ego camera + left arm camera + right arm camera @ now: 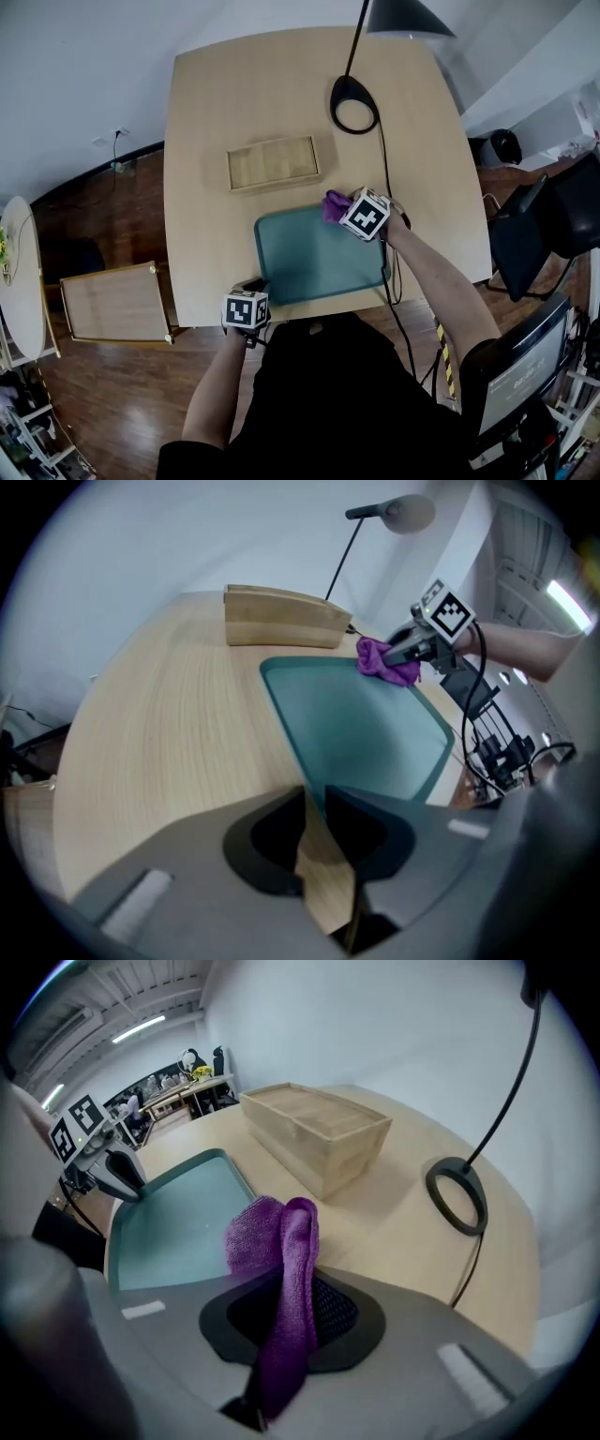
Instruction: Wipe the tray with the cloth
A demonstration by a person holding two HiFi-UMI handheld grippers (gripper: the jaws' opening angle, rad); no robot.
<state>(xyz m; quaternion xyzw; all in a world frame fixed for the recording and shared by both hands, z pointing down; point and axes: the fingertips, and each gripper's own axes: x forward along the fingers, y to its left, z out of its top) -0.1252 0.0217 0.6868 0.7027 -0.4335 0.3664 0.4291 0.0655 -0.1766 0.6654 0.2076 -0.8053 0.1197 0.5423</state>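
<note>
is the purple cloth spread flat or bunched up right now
Bunched: the purple cloth is a folded wad pinched in the right gripper, at the tray's far edge.

Head view overhead, gripper views share tray

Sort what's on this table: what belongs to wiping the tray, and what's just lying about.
In the job: teal tray; purple cloth, clamped in the right gripper; left gripper, gripping the tray's near corner.
Lying about: wooden box; black desk lamp.
</note>
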